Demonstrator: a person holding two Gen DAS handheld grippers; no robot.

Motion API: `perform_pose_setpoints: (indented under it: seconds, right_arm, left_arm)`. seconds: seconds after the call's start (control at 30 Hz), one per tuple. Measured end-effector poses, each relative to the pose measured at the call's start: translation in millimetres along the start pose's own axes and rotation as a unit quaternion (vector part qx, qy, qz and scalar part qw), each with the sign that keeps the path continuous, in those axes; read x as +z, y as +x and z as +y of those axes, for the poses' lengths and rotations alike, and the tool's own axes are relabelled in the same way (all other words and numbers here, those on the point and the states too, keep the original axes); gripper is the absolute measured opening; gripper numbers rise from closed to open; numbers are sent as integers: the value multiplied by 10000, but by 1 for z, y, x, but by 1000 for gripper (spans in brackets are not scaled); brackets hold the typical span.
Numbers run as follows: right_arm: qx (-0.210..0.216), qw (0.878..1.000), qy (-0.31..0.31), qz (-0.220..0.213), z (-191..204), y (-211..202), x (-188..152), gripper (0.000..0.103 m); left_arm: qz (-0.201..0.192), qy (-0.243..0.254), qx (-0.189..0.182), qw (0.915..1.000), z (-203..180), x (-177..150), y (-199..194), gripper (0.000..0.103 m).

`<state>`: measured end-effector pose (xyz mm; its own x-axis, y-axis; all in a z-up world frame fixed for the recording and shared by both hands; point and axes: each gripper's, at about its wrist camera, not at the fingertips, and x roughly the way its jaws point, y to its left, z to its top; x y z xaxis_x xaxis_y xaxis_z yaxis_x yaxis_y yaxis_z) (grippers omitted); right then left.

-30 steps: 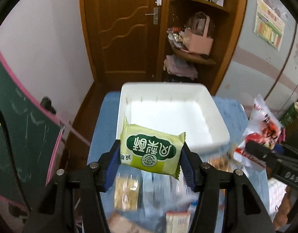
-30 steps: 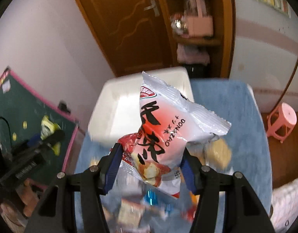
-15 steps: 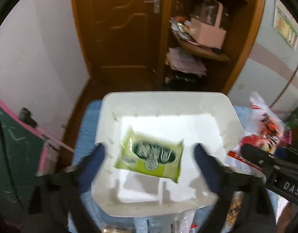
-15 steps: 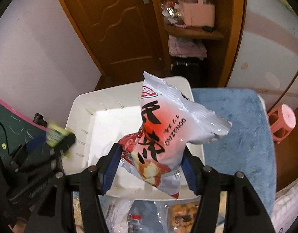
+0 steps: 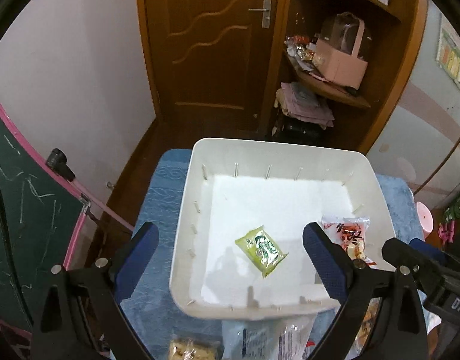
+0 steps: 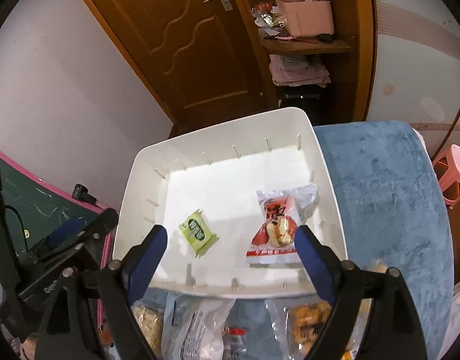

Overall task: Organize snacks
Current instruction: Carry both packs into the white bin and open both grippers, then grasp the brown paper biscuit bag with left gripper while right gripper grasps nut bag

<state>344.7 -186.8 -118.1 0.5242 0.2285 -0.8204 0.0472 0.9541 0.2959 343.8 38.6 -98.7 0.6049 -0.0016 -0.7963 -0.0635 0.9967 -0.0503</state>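
Releasing over the white bin (image 6: 326, 162) — green packet (image 5: 261, 250) and red-and-white bun bag (image 6: 278, 225) lying apart on its floor. Left gripper (image 5: 230, 258) spread wide, empty; right gripper (image 6: 230, 255) opening, gripping nothing. Lift clear before reaching (remaining snack packs (image 6: 194, 327) just below the near rim).

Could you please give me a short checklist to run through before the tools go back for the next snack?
1. Green packet lying flat inside the white bin: ok.
2. Red-and-white bag inside the bin, near its right wall: ok.
3. Left tool open, nothing between its fingers: ok.
4. Right tool jaws opening, pads off the bag: ok.
5. More snack packs waiting on the blue cloth in front of the bin: ok.
6. Which pack is easiest to grasp: cannot tell, the tools hide them partly.
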Motion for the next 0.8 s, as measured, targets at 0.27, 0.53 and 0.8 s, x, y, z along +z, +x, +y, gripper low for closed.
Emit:
perform_pose_setpoints:
  seconds: [0.27, 0.53, 0.8]
  right_arm:
    - [-180, 9996, -163, -173, 12, -45, -24, 88]
    - [-284, 9959, -550, -659, 25, -121, -62, 88]
    - [-204, 9900, -1080, -889, 35, -171, -112, 88]
  left_arm:
    - [-151, 495, -92, 9986, -4, -20, -59, 96]
    - [-475, 765, -294, 9955, 0, -43, -145, 96]
    - [35, 496, -420, 9979, 31, -82, -182, 96]
